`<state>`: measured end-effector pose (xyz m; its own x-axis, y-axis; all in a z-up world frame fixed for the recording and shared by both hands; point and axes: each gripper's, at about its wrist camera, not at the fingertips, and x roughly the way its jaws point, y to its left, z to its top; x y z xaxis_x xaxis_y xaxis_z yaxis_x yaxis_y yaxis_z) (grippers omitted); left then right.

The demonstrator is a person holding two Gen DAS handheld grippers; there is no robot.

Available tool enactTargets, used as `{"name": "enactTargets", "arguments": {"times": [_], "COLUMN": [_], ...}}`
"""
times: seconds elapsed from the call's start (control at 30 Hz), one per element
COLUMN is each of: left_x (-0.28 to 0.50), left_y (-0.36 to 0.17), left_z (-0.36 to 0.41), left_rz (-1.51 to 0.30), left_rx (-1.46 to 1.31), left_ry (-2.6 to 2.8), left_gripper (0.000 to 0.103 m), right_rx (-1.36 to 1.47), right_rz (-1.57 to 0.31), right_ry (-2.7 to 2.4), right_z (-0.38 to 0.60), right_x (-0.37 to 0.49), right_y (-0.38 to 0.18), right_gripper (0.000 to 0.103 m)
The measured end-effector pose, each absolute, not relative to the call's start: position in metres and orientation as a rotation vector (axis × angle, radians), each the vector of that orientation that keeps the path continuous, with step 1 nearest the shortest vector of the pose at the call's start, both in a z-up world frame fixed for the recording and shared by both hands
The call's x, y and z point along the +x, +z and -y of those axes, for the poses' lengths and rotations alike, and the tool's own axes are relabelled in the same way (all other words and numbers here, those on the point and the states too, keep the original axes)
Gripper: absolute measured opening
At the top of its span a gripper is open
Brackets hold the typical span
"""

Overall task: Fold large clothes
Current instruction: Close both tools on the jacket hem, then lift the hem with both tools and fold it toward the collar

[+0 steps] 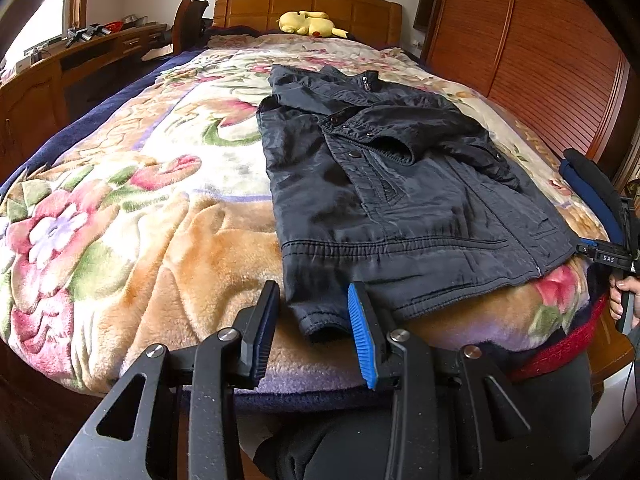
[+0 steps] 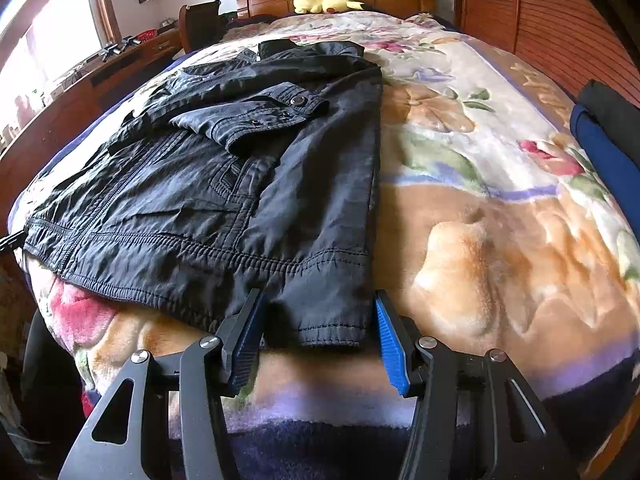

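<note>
Left wrist view: dark navy zip-front jacket (image 1: 400, 200) lies flat on floral plush blanket (image 1: 140, 200) over the bed, sleeves folded across its chest. Left tool (image 1: 316, 332) and right tool (image 2: 320, 340) both gape wide, each straddling a hem corner, gripping nothing.

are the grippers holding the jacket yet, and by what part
Nothing held: left gripper and right gripper are open, each straddling a hem corner of the jacket.

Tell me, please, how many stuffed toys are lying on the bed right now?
1: a yellow plush toy lies at the head of the bed, against the wooden headboard. Others may be hidden behind the jacket.
</note>
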<state>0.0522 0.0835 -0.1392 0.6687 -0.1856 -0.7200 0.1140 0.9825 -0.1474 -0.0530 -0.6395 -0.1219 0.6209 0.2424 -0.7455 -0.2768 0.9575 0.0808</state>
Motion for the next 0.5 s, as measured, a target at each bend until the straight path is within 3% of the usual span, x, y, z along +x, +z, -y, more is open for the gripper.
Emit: {"name": "enactTargets", "arguments": {"times": [0.07,0.17,0.33,0.5], "left_x": [0.052,0.050,0.040,0.029], "left_y": [-0.137,-0.128,-0.099,-0.073], "left_z": [-0.082,-0.080,-0.076,-0.069], "left_rz": [-0.818,-0.806,-0.739,-0.673], "left_rx": [-0.090,-0.078,-0.064,-0.037], "left_ry": [-0.178,-0.189,-0.211,-0.218], "left_gripper": [0.019,0.011,0.007,0.006], "right_rx": [-0.043,-0.042,-0.014,-0.012], "right_rz": [-0.846,-0.841,-0.843,-0.750], "right_ry": [0.302,0.306,0.316,0.330], "right_z": [0.640,0.640,0.644,0.641], "right_x": [-0.054,-0.056,-0.055,-0.069], "right_y": [-0.121,-0.119,-0.108,-0.081], "right_gripper": [0.041,0.026,0.010,0.006]}}
